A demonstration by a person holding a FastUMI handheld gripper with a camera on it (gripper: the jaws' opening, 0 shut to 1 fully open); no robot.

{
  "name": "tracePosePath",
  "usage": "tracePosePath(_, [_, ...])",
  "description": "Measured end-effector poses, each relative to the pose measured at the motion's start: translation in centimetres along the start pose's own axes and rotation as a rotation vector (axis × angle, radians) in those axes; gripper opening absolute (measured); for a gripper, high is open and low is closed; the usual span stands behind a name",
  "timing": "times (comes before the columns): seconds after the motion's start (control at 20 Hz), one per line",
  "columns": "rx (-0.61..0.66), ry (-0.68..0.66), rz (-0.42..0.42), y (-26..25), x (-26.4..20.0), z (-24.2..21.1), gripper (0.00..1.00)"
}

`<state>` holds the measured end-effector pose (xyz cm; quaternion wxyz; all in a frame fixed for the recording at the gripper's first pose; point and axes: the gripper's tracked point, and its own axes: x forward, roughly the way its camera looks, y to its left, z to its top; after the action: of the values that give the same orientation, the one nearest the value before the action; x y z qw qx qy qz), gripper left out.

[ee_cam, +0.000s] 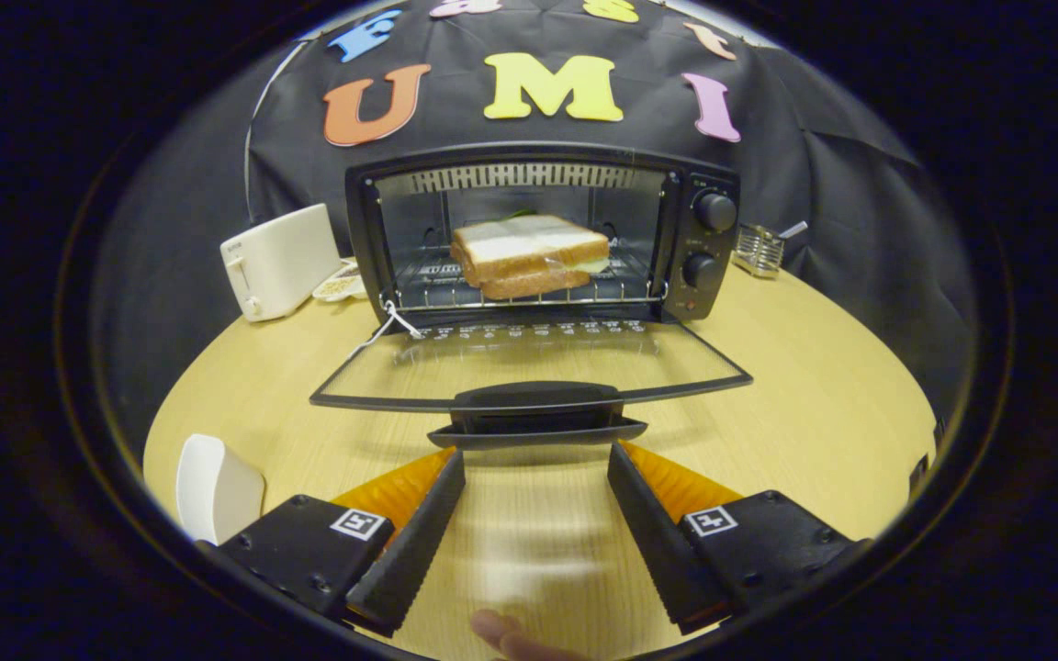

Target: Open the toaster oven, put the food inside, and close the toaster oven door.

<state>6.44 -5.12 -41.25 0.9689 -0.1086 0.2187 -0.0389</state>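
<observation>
While the toaster oven [543, 234] stood with its glass door [529, 367] folded flat down onto the wooden table [814, 386], the sandwich [529, 255] sat inside on the wire rack [455, 292], roughly centred in the cavity. Gripper [536, 454] was spread wide, fingers released, holding nothing; bare tabletop showed between them. Fingertips sat just short of the door handle [536, 413], one to each side of it, not touching as far as visible. Two knobs [714, 211] were on the oven's right panel. White toaster [279, 260] stood left of the oven, small dish [341, 285] between them. Metal rack item [759, 250] right of oven. White object [215, 491] lay near the left finger. A fingertip [501, 632] showed below the gripper.
</observation>
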Motion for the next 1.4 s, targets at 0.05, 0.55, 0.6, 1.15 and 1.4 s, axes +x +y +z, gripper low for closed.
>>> tracePosePath(0.05, [-0.014, -0.031, -0.001, -0.1, -0.4, 0.7, 1.00])
tracePosePath(0.55, [-0.046, -0.252, 0.021, -0.3, -3.0, 5.9, 1.00])
tracePosePath(0.6, [-0.049, -0.277, 0.020, -0.2, -3.0, 6.7, 1.00])
tracePosePath(1.15, [-0.048, -0.306, 0.070, 0.1, -5.5, 10.6, 1.00])
tracePosePath(1.4, [-0.014, -0.362, 0.055, -0.8, -10.4, 14.0, 1.00])
